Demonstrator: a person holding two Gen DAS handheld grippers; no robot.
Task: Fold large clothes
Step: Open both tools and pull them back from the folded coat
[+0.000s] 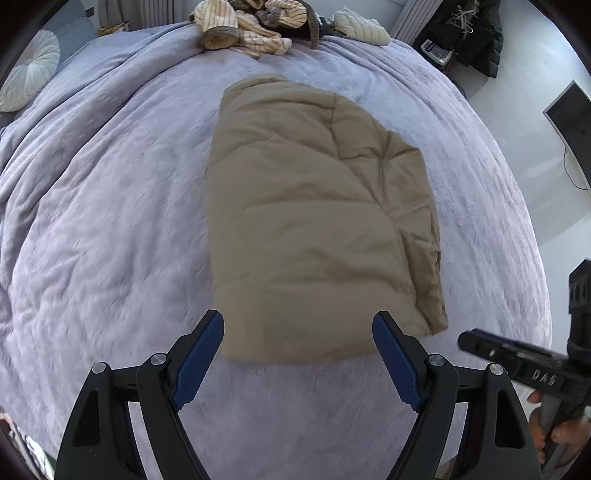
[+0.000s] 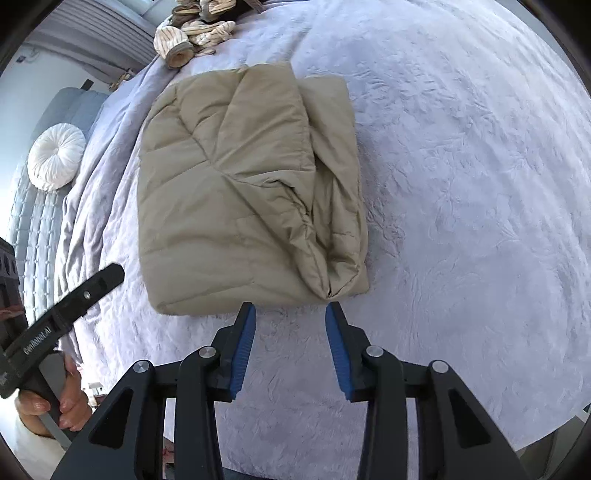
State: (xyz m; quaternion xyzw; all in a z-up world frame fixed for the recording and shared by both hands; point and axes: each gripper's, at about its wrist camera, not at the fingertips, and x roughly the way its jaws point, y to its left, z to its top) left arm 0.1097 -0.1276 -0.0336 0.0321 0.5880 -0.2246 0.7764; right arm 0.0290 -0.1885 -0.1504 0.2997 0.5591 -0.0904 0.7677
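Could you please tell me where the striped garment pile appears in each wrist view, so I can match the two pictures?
Left wrist view: the striped garment pile sits at the top centre, on the far edge of the lavender bedspread.
Right wrist view: the same pile sits at the top, left of centre.
Shared landmark: the folded tan puffer jacket, nearer the camera than the pile in both views.

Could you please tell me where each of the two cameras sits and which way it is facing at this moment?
Left wrist: rides the left hand-held gripper, open, facing along the bed at the folded tan jacket; the right hand-held gripper and its hand show at the right edge.
Right wrist: rides the right gripper, open, just short of the jacket's near edge; the left gripper and hand show at the left edge.
Shared: the jacket, the lavender blanket, the striped clothes.
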